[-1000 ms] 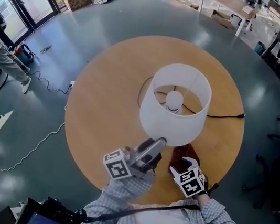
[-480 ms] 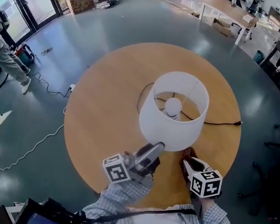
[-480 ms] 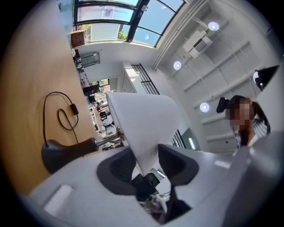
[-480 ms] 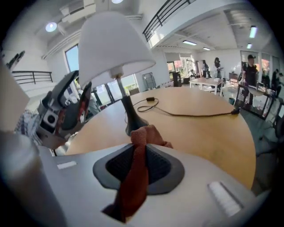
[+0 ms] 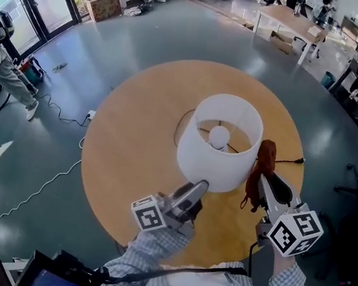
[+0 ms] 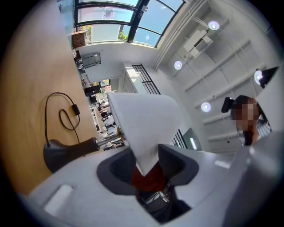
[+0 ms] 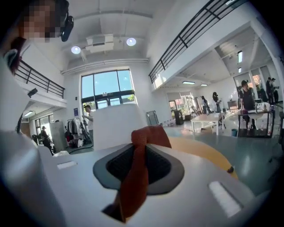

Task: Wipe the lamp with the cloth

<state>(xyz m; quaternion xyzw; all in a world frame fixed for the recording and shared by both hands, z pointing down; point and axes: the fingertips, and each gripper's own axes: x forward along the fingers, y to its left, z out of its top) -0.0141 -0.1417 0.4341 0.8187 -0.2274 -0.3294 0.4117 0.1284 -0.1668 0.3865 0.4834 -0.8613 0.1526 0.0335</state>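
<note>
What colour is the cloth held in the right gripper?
Rust red, a dark brownish red; the cloth shows best in the right gripper view.

In the head view the white drum lampshade (image 5: 222, 149) hides the lamp's dark base (image 6: 62, 153); checked sleeves (image 5: 167, 252) cover the round wooden bench's (image 5: 132, 138) near edge.

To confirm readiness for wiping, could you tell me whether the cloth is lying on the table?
No, the cloth hangs clamped in the right gripper, beside the lampshade.
</note>
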